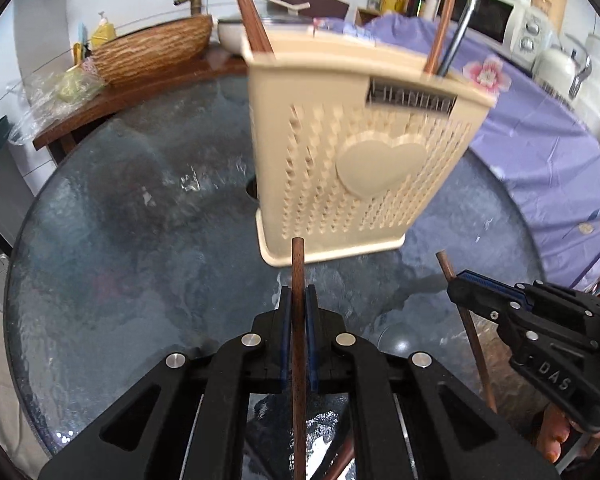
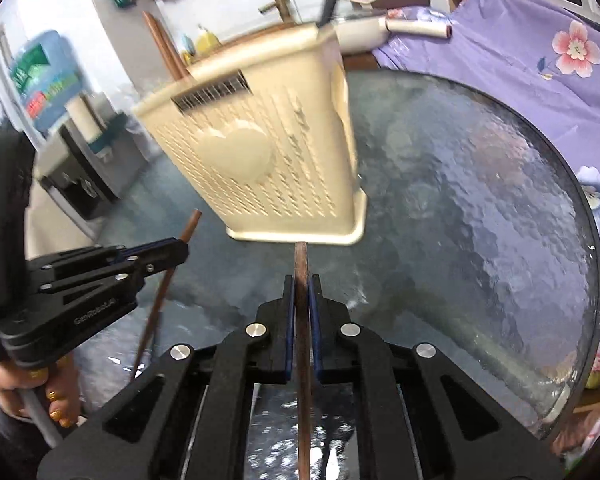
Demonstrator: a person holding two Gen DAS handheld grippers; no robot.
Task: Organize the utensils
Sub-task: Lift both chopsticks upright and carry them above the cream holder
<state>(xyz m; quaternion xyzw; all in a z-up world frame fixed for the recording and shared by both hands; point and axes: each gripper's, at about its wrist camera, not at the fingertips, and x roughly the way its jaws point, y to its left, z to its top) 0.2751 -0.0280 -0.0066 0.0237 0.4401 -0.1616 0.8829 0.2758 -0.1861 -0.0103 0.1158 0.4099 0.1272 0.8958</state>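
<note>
Each hand-held gripper is clenched on one brown wooden chopstick: the left hand-held gripper (image 1: 299,294) on one chopstick (image 1: 298,344), the right hand-held gripper (image 2: 302,286) on another (image 2: 302,340), both near the cream perforated plastic utensil holder (image 1: 348,152) standing on the round glass surface (image 1: 120,260). Next, likely, raise each tip over the rim and drop it in. Inside already: about two chopsticks and one dark utensil.

Round textured dark glass table top (image 1: 120,240) (image 2: 480,200) spans the area ahead of and under both sets of jaws. Standing on it, just ahead of the jaws: cream perforated plastic utensil holder with a raised heart (image 1: 356,152) (image 2: 268,160), blurred, apparently tilted. Beyond and right of the jaws, purple floral cloth (image 1: 540,160) (image 2: 520,60) overlaps the table's far edge.
</note>
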